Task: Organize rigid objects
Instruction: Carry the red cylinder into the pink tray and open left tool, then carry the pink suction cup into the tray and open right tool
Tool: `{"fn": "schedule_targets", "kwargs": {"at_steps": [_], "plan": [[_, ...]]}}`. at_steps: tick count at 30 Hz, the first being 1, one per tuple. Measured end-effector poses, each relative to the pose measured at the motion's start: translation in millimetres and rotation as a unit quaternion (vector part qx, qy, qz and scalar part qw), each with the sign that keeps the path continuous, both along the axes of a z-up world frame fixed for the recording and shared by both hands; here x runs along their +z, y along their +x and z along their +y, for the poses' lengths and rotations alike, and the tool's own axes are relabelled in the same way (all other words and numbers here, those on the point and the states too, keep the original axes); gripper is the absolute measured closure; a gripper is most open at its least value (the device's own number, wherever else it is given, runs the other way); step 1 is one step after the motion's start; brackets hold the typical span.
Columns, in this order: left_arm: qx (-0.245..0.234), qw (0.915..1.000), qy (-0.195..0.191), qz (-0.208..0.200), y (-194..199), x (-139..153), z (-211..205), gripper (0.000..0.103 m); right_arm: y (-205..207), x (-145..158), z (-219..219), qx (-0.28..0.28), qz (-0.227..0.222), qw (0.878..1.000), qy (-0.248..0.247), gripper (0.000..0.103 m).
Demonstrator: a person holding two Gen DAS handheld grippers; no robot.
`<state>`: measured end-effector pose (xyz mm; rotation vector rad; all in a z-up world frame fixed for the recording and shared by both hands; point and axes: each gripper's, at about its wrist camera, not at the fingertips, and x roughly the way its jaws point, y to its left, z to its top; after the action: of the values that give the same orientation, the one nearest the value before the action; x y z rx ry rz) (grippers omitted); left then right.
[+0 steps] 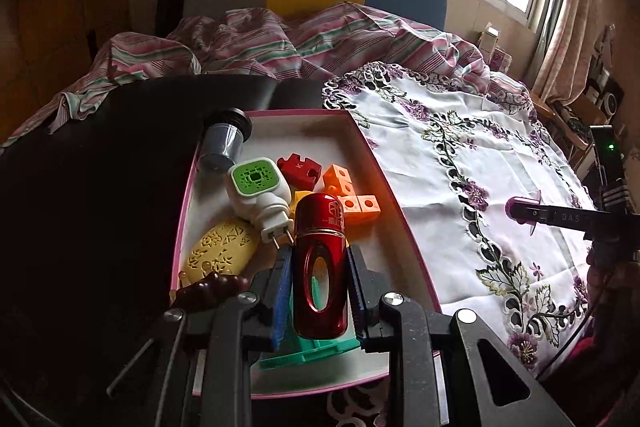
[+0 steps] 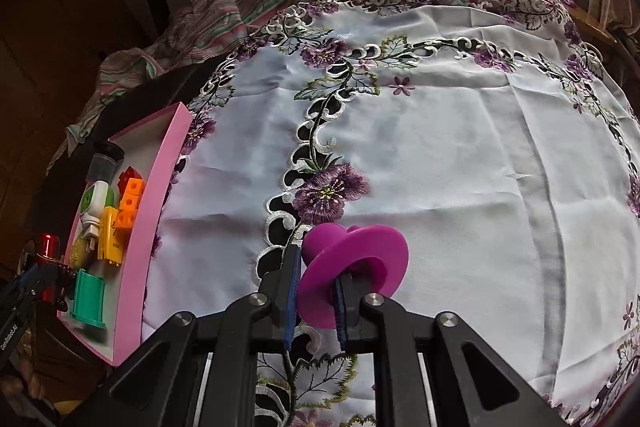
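My left gripper (image 1: pixel 319 261) is shut on a red metal bottle (image 1: pixel 320 267) and holds it upright over the near part of the pink-rimmed tray (image 1: pixel 390 187). In the tray lie a green-and-white plug-in device (image 1: pixel 258 193), a yellow perforated case (image 1: pixel 222 247), orange cubes (image 1: pixel 350 191), a red puzzle piece (image 1: pixel 299 169), a grey cup (image 1: pixel 224 141) and a teal piece (image 1: pixel 308 353). My right gripper (image 2: pixel 318 273) is shut on a purple plastic spool (image 2: pixel 356 267) above the embroidered white cloth (image 2: pixel 440 167). It also shows in the left wrist view (image 1: pixel 524 213).
A dark tabletop (image 1: pixel 100 187) lies left of the tray. A bed with a striped blanket (image 1: pixel 280 39) stands behind the table. Shelves with clutter (image 1: pixel 600 107) stand at the right under a window. The tray's pink wall (image 2: pixel 160 203) borders the cloth.
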<state>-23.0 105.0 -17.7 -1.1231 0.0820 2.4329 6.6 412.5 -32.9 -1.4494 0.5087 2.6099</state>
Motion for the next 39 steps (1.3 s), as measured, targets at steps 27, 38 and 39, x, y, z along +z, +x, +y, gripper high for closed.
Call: {"fn": "schedule_targets", "kwargs": {"at_steps": [27,38,39], "plan": [[0.006,0.9982,0.029,-0.053,-104,-22,26,0.075,0,8,4,-0.003,0.020,1.000,-0.014,0.089],[0.045,0.9986,0.027,-0.012,-55,-1,-10,0.056,0,10,-5,0.019,0.026,0.999,-0.007,0.089],[0.049,0.9985,0.023,-0.010,-50,-1,-14,0.055,0,11,-8,0.025,0.029,0.999,-0.008,0.089]]}}
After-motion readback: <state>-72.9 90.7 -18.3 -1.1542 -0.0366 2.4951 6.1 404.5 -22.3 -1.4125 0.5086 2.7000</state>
